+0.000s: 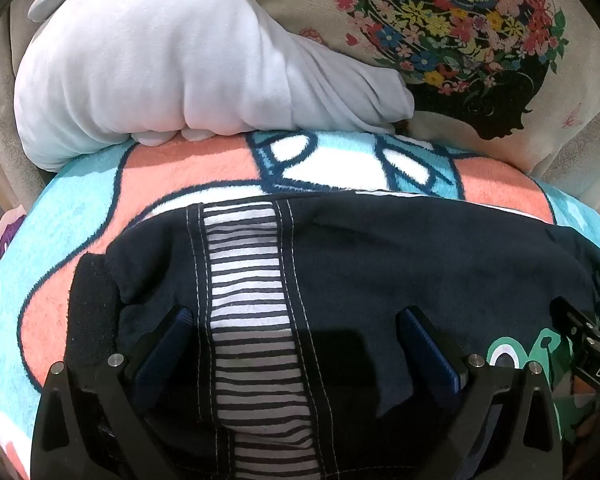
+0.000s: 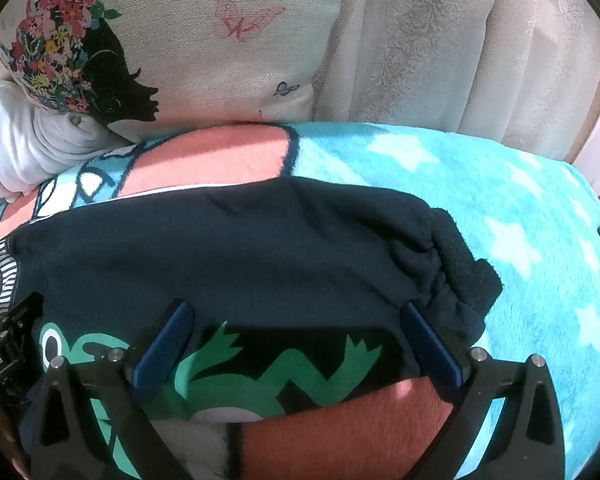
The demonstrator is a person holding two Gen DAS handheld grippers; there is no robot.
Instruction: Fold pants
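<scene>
Navy fleece pants (image 1: 380,256) with a striped side panel and a green frog print lie spread across a fluffy turquoise and coral blanket (image 2: 500,184), in front of a cream cushion printed with a flower-haired silhouette (image 2: 220,60). Left gripper (image 1: 296,336) hovers wide open over the striped panel, holding nothing. Right gripper (image 2: 296,332) hovers wide open beside it over the frog print near the gathered cuff, also empty.

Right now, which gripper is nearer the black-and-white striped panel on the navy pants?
Left. The left gripper is open directly over the striped panel; the right gripper is open above the green print, with the stripes off at its left.
</scene>
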